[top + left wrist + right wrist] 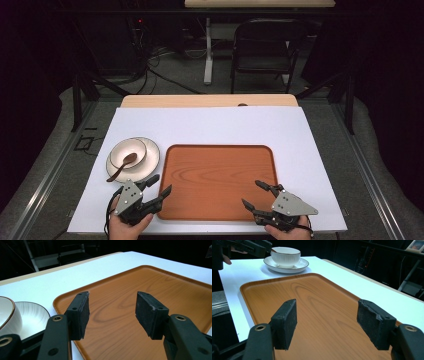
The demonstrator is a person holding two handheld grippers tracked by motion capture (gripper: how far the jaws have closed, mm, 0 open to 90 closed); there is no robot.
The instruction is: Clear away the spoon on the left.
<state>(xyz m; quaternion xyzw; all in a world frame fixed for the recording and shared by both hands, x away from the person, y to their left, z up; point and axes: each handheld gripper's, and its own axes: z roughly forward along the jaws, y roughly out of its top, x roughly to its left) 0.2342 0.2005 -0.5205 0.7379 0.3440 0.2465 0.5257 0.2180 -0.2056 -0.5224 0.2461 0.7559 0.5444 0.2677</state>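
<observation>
An empty orange wooden tray (218,180) lies in the middle of the white table top. To its left a white bowl (128,153) sits on a white plate (150,155), and a brown spoon (121,167) rests in the bowl with its handle over the rim. My left gripper (158,184) hovers open at the tray's near left corner, just below the plate, with nothing between its jaws (112,312). My right gripper (254,194) stands open over the tray's near right part, also empty (328,322). The bowl (286,256) and plate (297,266) lie beyond the tray's far end in the right gripper view.
The white sheet (210,125) covers a wooden table (210,101). A black folding chair (263,47) and a table leg (208,55) stand behind it on the floor. Dark metal rails (55,165) run along both sides of the table.
</observation>
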